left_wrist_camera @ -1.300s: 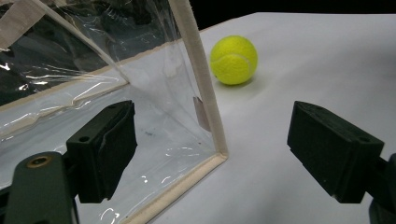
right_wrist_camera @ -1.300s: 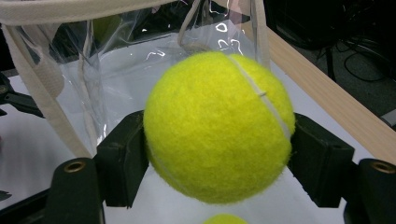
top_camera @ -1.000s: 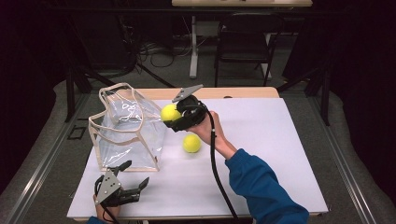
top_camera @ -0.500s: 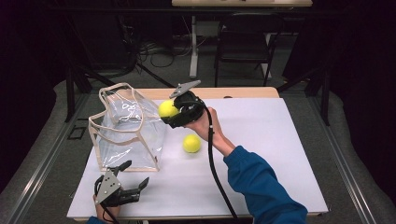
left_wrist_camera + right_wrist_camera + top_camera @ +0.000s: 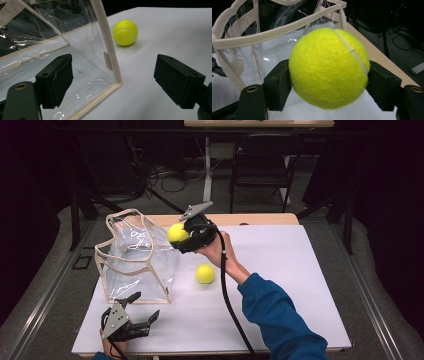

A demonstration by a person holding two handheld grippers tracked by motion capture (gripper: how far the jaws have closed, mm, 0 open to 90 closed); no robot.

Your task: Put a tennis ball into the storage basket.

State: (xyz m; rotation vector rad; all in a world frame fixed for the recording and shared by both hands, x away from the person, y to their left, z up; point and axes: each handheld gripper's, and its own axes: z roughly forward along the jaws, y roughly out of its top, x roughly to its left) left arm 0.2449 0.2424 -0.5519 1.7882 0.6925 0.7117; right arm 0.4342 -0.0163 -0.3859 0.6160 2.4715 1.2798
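Observation:
A clear plastic bag (image 5: 137, 262) with beige trim stands open on the white table (image 5: 300, 285). My right gripper (image 5: 176, 236) is shut on a yellow tennis ball (image 5: 176, 232), held in the air at the bag's upper right rim (image 5: 274, 31); the ball (image 5: 329, 67) sits squeezed between both black jaws. A second tennis ball (image 5: 205, 273) lies on the table right of the bag, also seen as the ball (image 5: 125, 32) past the bag's corner (image 5: 110, 55). My left gripper (image 5: 145, 309) rests open near the table's front left edge, nothing between its jaws.
A wooden strip (image 5: 260, 219) edges the table's far side. Behind it stand dark chairs (image 5: 260, 170) and cables on the floor. The right half of the table is bare white surface.
The right gripper with its ball has shifted slightly left toward the bag's rim. The left gripper and the loose ball have not moved.

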